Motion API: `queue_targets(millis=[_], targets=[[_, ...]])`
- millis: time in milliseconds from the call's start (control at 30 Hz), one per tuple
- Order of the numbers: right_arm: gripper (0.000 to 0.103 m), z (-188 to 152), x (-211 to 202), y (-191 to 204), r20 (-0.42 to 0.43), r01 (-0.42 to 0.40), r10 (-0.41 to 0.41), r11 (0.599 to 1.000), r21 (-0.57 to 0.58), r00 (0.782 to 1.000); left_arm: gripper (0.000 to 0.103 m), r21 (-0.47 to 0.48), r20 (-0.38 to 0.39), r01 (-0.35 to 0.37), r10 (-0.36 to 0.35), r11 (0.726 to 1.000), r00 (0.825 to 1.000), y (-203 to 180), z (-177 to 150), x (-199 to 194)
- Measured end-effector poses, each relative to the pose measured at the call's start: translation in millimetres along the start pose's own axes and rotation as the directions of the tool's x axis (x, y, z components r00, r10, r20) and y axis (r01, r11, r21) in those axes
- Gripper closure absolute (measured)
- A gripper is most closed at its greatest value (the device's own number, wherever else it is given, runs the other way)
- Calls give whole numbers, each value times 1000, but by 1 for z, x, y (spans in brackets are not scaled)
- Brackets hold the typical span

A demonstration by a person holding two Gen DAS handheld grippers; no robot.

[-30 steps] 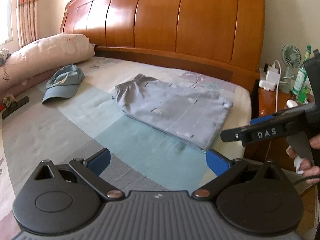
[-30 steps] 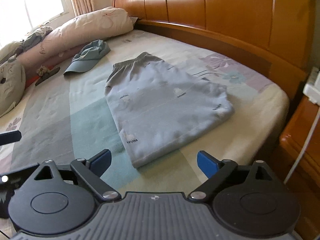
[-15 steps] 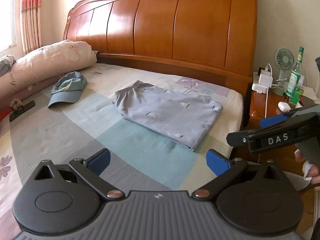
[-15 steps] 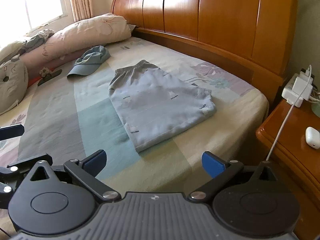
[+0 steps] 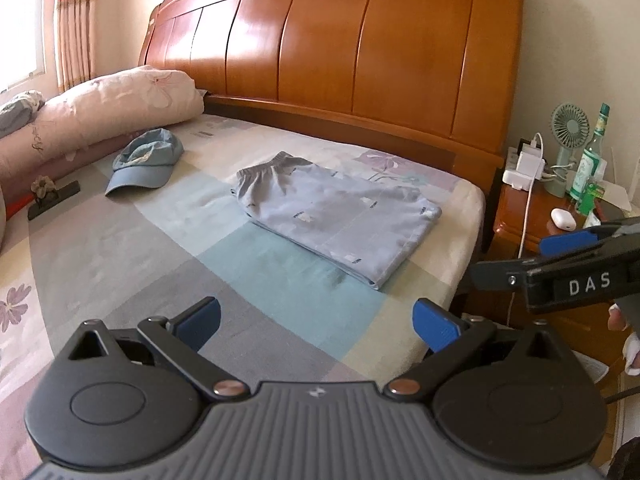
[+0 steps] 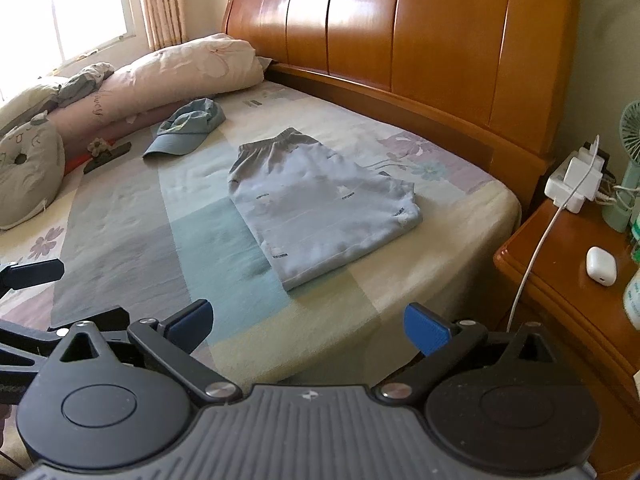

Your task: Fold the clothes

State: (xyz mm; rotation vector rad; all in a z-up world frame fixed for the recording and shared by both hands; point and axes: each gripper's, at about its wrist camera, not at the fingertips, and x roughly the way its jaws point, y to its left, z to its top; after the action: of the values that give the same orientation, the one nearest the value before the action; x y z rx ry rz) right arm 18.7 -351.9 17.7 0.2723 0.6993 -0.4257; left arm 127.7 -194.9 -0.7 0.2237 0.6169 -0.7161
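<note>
Bed [image 5: 120, 264] | folded shorts [image 5: 340, 216] farther now | both jaws wide, empty

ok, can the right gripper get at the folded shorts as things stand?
Probably yes. The right gripper is open and empty, the folded shorts lie flat ahead of it, and only bare bedsheet sits between. The cap is well aside.

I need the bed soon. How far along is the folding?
Done: the shorts lie folded flat on the bed. In hand: nothing; the left gripper and right gripper are open and empty, clear of them. Left: no other loose clothes show except a cap.
</note>
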Motion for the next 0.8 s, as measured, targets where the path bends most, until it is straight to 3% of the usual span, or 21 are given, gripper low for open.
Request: queue_targets(millis=[367,800], targets=[[0,-3,-16,8,21,6,-6,1000,-12,1000,1,-22,-6,25,-25,999,1000,-2,-3,-11],[0,-3,-14,9,16,-3,3,1000,-20,1000,1,-64,-38,-5,2,998,999,2,-4,-10]])
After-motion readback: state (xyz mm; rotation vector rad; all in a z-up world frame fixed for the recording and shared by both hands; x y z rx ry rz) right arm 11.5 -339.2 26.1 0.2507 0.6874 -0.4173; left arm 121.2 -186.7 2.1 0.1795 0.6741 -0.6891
